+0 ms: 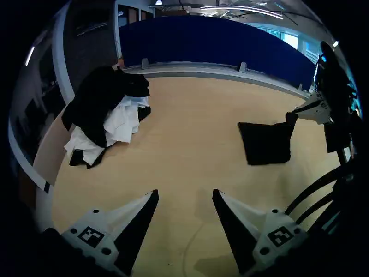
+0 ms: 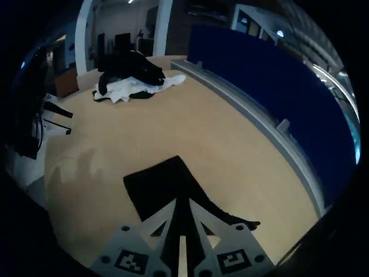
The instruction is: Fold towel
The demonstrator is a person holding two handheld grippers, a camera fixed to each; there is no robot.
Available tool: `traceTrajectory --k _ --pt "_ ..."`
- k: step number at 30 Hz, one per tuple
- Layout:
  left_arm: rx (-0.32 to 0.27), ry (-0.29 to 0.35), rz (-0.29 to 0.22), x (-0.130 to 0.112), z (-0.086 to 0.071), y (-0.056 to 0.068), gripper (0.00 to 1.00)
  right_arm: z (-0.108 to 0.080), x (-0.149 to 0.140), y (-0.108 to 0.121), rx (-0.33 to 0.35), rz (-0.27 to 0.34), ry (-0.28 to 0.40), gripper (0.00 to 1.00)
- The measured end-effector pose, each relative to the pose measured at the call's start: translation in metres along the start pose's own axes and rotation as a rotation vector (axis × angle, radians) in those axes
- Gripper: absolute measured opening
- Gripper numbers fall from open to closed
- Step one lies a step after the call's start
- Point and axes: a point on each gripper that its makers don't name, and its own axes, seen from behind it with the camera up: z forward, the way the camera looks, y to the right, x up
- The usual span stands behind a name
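Observation:
A black towel [image 1: 266, 142], folded into a rough square, lies flat on the light wooden table [image 1: 193, 120]. In the right gripper view the same towel [image 2: 159, 184] lies just ahead of my right gripper [image 2: 182, 203], whose fingers are pressed together on its near edge. The left gripper view shows that right gripper [image 1: 291, 118] pinching the towel's far right corner. My left gripper [image 1: 184, 191] hovers open over bare table, well left of the towel, with nothing between its fingers.
A heap of black and white cloths [image 1: 108, 111] sits at the table's far left, also seen as the heap [image 2: 131, 78] at the back. A blue partition [image 1: 207, 44] runs along the table's far edge. Dark cables [image 1: 323, 194] hang at the right.

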Motion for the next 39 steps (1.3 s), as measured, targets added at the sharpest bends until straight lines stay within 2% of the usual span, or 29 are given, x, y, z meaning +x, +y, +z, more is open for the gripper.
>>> traceTrajectory --k 3,6,11,24,30,32,36,39 --pt "0.001 0.002 -0.007 0.001 0.000 -0.001 0.86 0.015 0.010 -0.019 0.039 -0.034 0.000 0.05" --pt "0.001 0.010 -0.014 0.002 0.000 -0.002 0.86 0.034 0.011 -0.038 0.078 -0.041 -0.013 0.04" --pt "0.000 0.016 -0.021 0.001 -0.004 -0.003 0.86 0.046 0.010 -0.055 0.111 0.013 -0.007 0.04" --pt "0.004 0.003 -0.035 -0.006 -0.002 -0.006 0.86 0.037 0.005 -0.046 0.089 0.063 0.007 0.04" --pt "0.003 0.004 -0.031 -0.005 -0.001 -0.004 0.86 0.035 -0.002 -0.031 0.054 0.104 0.008 0.06" --pt "0.003 0.003 -0.031 -0.005 -0.001 -0.003 0.86 0.034 -0.006 -0.023 0.035 0.121 0.007 0.15" --pt "0.002 0.002 -0.032 -0.005 0.000 -0.002 0.86 0.030 -0.016 -0.010 0.001 0.140 0.001 0.53" --pt "0.000 0.003 -0.031 -0.005 0.001 -0.001 0.86 0.028 -0.021 -0.005 -0.014 0.152 0.001 0.66"
